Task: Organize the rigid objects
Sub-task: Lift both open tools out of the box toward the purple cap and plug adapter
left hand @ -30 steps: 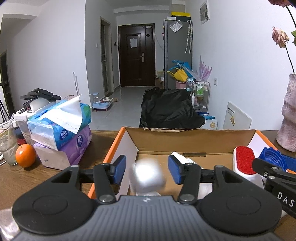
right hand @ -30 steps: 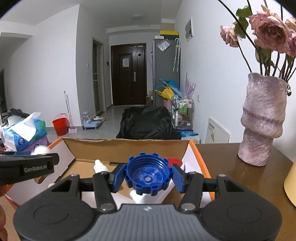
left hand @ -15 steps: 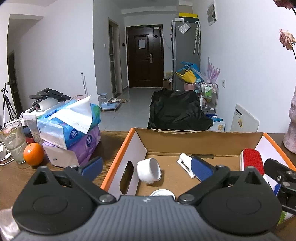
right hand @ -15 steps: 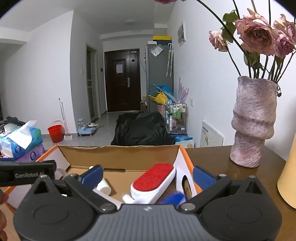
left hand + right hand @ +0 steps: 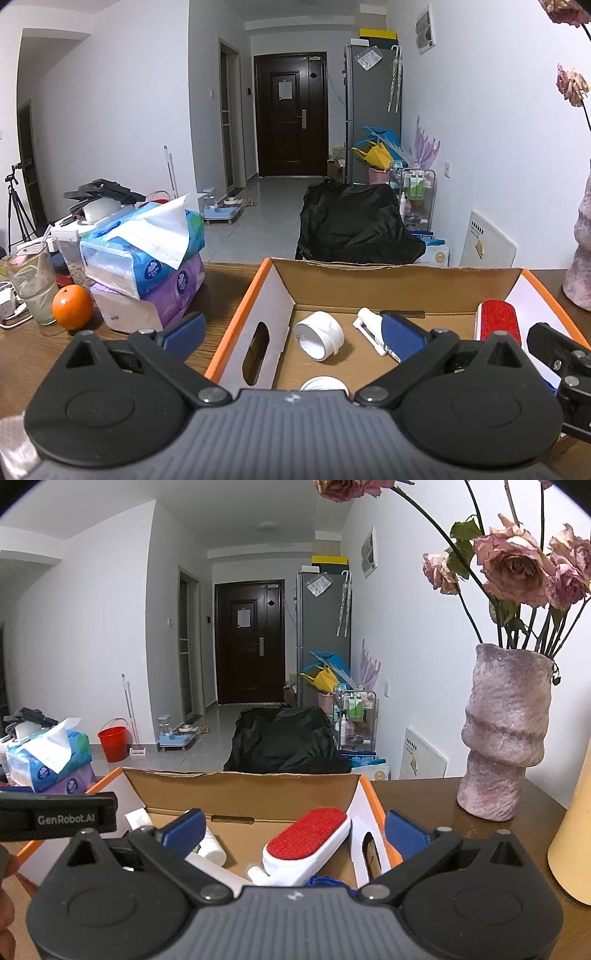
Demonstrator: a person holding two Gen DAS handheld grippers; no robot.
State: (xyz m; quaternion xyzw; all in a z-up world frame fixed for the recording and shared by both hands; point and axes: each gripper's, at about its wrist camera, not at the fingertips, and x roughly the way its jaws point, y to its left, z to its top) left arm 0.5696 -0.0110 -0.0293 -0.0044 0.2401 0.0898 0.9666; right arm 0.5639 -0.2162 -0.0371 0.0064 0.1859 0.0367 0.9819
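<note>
Both grippers gape over the cardboard box [image 5: 280, 295].
Left gripper [image 5: 291, 336] and right gripper [image 5: 293, 830] spread wide, holding nothing.

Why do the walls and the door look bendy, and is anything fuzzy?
Left wrist view: the fisheye lens bows the walls and darkens the corners, yet the white cup looks sharp. Right wrist view: same curving, with the vase leaning and the red brush crisp.

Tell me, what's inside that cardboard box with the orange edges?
Inside the cardboard box: a white cup on its side, a white bottle, a red-faced lint brush and a white lid. The gripper bodies hide the near floor.
</note>
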